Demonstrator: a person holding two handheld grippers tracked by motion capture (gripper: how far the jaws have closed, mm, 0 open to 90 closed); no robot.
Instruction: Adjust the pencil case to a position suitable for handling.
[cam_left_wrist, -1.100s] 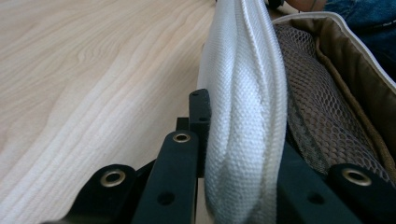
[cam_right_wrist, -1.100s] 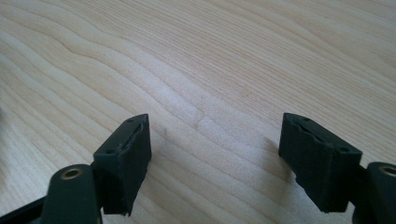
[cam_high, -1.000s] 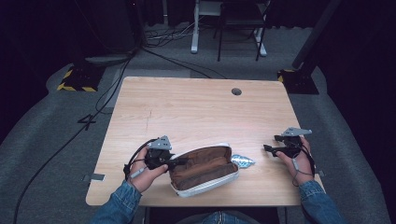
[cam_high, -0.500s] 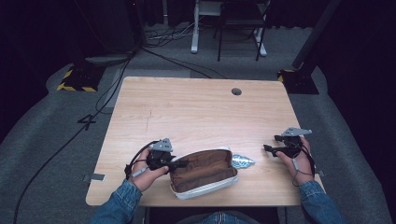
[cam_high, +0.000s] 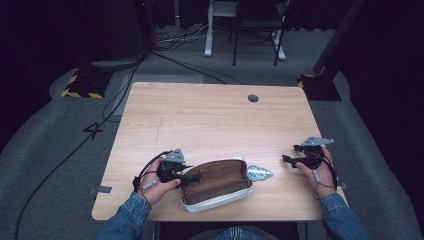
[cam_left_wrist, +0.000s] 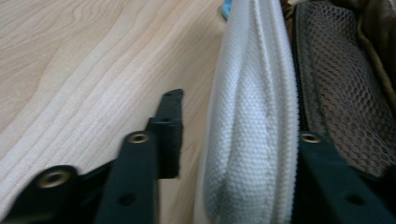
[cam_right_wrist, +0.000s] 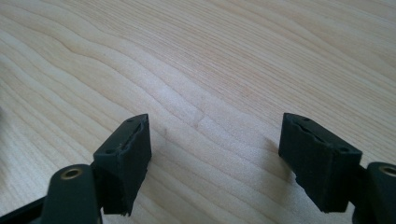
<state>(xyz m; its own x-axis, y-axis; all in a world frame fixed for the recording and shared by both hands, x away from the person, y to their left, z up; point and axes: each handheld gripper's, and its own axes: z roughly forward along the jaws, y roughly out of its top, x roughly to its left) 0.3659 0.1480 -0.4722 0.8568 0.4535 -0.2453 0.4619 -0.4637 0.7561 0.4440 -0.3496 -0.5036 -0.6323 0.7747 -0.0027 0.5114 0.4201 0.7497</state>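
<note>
White mesh pouch (cam_left_wrist: 252, 140) bears no legible writing.

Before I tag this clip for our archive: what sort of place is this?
Probably a recording lab or studio: a lone wooden table on grey carpet, dark surroundings, cables trailing over the floor, and stand bases with hazard tape.

Open pouch (cam_high: 217, 184), white woven shell, brown lining, dark mesh pocket inside, lying flat and slightly slanted near the front edge of the wooden table (cam_high: 210, 120), unzipped mouth upward, small shiny blue-silver packet (cam_high: 259, 173) touching its right end
</note>
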